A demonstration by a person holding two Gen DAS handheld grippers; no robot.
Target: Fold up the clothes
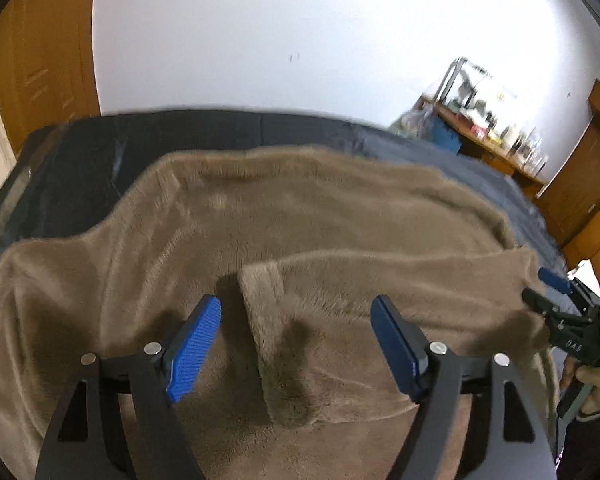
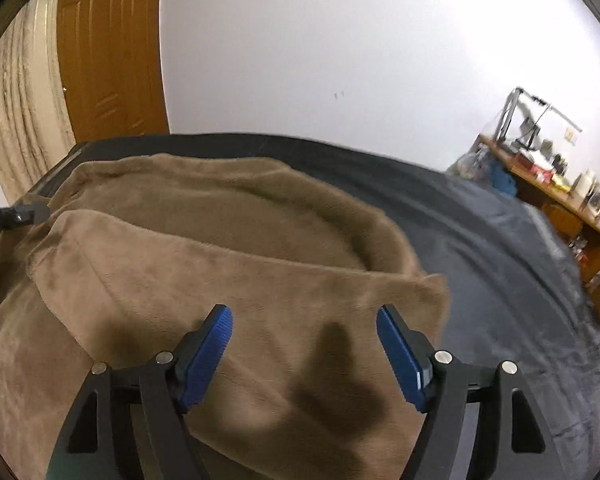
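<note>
I see both my left tongs (image 1: 296,344) and right tongs (image 2: 304,354) released above the brown garment (image 1: 300,220), one sleeve (image 1: 380,280) folded across; mid-fold, I judge, other sleeve (image 1: 52,280) next.

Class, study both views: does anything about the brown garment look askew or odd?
Nothing looks damaged. The brown fleece garment lies on the dark bed cover, one sleeve folded across it. Both claws hang open.
</note>
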